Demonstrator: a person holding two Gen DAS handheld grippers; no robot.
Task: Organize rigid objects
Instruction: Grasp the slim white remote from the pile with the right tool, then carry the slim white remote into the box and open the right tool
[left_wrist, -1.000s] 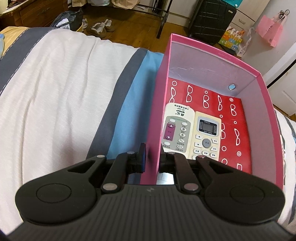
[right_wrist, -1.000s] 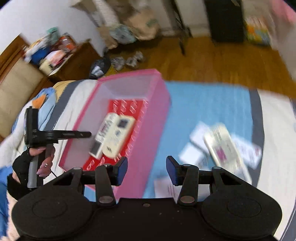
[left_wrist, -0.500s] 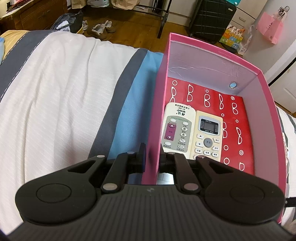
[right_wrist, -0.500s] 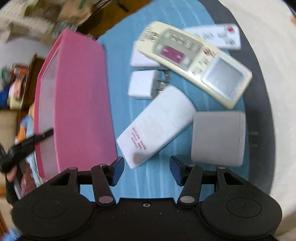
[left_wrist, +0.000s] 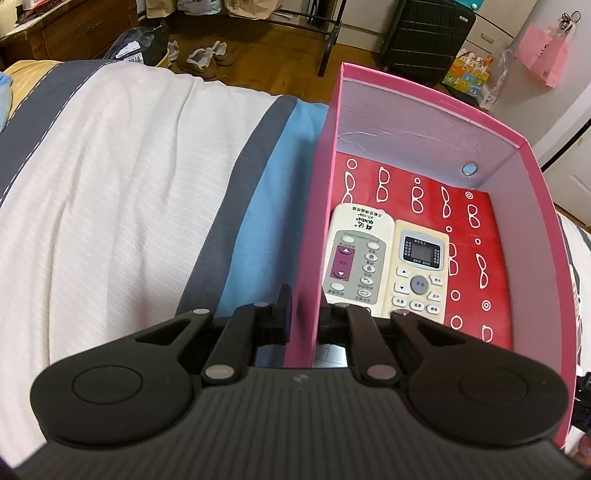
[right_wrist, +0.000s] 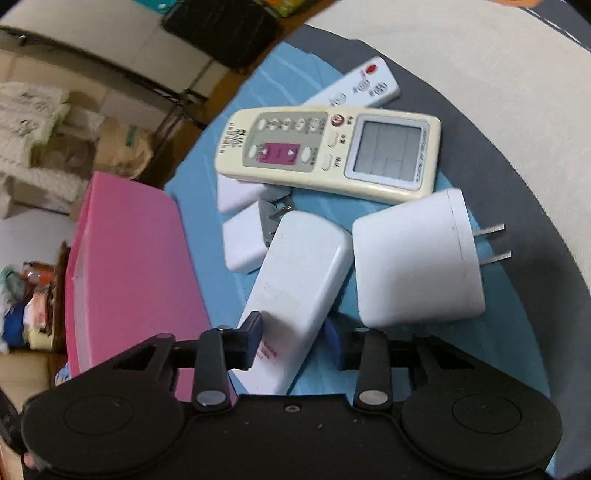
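Observation:
My left gripper (left_wrist: 303, 315) is shut on the near left wall of the pink box (left_wrist: 535, 221), one finger outside and one inside. Two cream remotes (left_wrist: 354, 258) (left_wrist: 419, 273) lie side by side on the box's red floor. In the right wrist view, a white remote (right_wrist: 299, 277) lies face down on the blue stripe of the bed. My right gripper (right_wrist: 293, 332) straddles its near end, jaws closing, with both pads against its sides. The pink box (right_wrist: 129, 277) stands just left of it.
Around the white remote lie a large cream remote (right_wrist: 332, 151), a slim white remote with a red button (right_wrist: 365, 85), a big white plug charger (right_wrist: 413, 258) and two small white adapters (right_wrist: 243, 240). Wooden floor with a suitcase and bags lies beyond the bed.
My right gripper has rolled and dropped from above the box to the pile of objects, then narrowed its jaws around the white remote's near end. The left gripper has stayed put on the box wall.

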